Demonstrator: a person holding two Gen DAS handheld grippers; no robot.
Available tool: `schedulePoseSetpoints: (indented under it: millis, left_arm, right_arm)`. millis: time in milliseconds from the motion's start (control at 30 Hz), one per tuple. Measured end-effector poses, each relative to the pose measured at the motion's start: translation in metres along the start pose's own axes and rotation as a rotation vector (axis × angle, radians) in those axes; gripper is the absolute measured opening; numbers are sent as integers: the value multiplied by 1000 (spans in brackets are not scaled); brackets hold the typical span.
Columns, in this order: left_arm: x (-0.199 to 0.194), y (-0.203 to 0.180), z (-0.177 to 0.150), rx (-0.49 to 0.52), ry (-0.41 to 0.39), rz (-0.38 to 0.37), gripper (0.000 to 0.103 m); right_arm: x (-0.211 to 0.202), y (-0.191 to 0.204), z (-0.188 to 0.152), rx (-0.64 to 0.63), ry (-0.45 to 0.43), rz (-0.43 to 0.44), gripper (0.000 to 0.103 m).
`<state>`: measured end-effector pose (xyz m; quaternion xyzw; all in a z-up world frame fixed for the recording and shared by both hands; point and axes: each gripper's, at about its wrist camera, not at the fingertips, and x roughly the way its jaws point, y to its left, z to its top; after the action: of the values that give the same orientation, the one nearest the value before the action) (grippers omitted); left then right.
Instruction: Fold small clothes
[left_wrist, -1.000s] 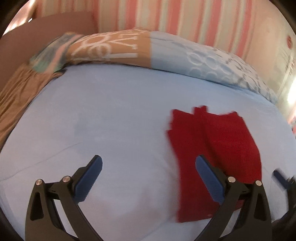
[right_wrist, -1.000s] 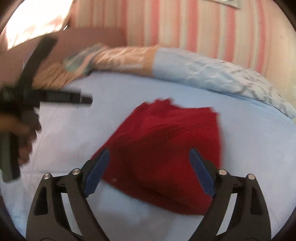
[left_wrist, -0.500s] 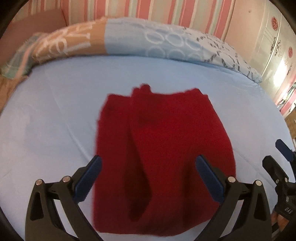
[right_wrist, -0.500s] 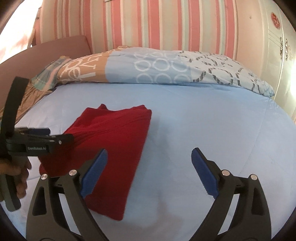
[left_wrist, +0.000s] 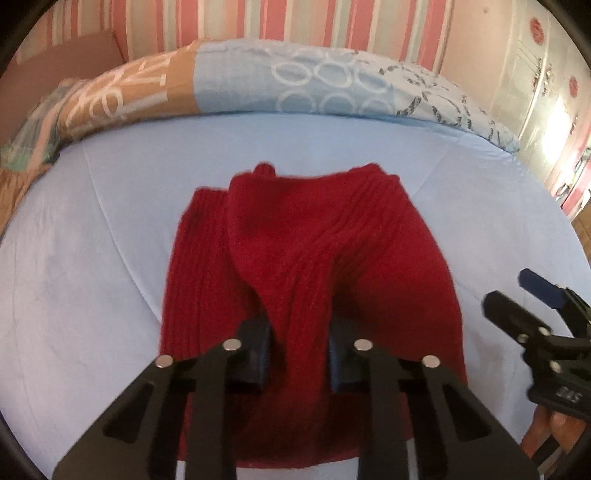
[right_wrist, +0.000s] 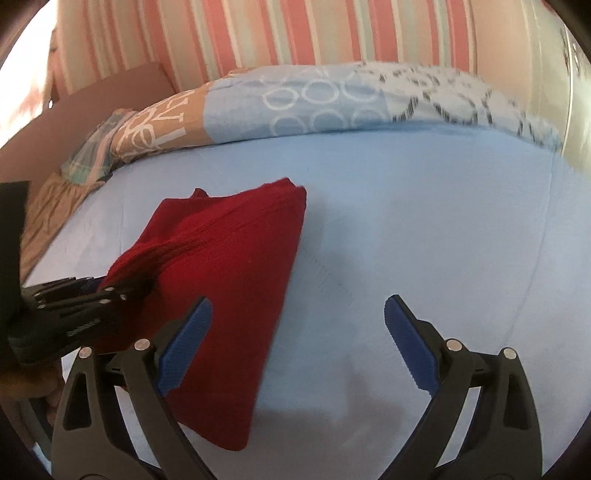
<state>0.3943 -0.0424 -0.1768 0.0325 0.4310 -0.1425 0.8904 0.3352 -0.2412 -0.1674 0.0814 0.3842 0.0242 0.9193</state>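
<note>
A folded red knit garment (left_wrist: 314, 266) lies on the light blue bed sheet (left_wrist: 92, 258). My left gripper (left_wrist: 299, 347) is shut on a raised ridge of the red cloth near its front edge. In the right wrist view the garment (right_wrist: 236, 266) lies to the left, and the left gripper (right_wrist: 107, 291) pinches its lifted near-left part. My right gripper (right_wrist: 297, 347) is open and empty, above the sheet just right of the garment. It also shows at the right edge of the left wrist view (left_wrist: 532, 306).
A patterned blue and tan pillow (left_wrist: 295, 85) lies along the back of the bed, below a pink striped wall (right_wrist: 295, 33). A brown headboard (right_wrist: 92, 99) and tan cloth (right_wrist: 44, 218) are at the left. A white wardrobe (left_wrist: 546, 74) stands at the right.
My left gripper swung over the red garment and closed on a ridge of it. My right gripper moved off the garment to its right and stayed open.
</note>
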Motion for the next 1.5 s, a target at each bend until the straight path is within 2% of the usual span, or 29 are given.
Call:
schedulePoseSetpoints:
  millis: [133,267,333,400,433,467,500,533,567,633,700,800,867,1000,1067,1133,1200,1400,1500]
  left_arm:
    - [-24,-6,5,54,-53,26,23]
    - [-48,-4,4,107,-112,87,23]
    - [-41,6,-1,111,-91,120,23]
    - [-18,17,-11,110,-19,141,26]
    - [-2,26,-23,105,24,143,34]
    - [5,28,-28,108,34,149,49]
    - [9,35,-37,92,19,165,60]
    - [8,41,-41,63,-5,179,83]
    - [7,52,-45,10,-23,176,95]
    - [7,72,-49,-102,-13,101,100]
    - [1,83,-50,-151,-14,61,100]
    - [-19,78,-39,-107,-68,70,100]
    - [-33,77,-25,-90,-96,49,100]
    - [-45,77,7,-81,-72,-11,101]
    - [-52,87,17,-115,-64,-50,101]
    - [-56,91,26,-123,-98,-14,101]
    - [-42,91,36,-93,-81,19,101]
    - [26,85,46,-46,46,11,100]
    - [39,84,47,-63,48,-52,96]
  right_arm:
    - [-1,5,0,-2,0,8,95]
    - [-4,10,4,-5,-12,18,95]
    - [-2,14,4,-16,-7,22,95]
    - [2,17,5,-24,5,22,95]
    - [5,20,4,-31,12,24,95]
    - [7,22,4,-34,20,25,95]
    - [8,23,3,-37,30,25,95]
    - [11,26,2,-46,43,26,95]
    - [13,28,1,-57,50,22,95]
    - [17,30,0,-77,63,14,95]
    - [17,29,0,-75,62,12,95]
    - [16,27,6,-68,49,13,95]
    - [14,25,11,-66,38,11,96]
    - [12,23,18,-63,23,15,97]
    - [11,22,20,-61,17,14,97]
    - [13,21,20,-63,16,17,97]
    - [14,21,20,-61,20,14,97]
    - [20,24,22,-61,37,21,98]
    - [25,25,24,-70,44,25,98]
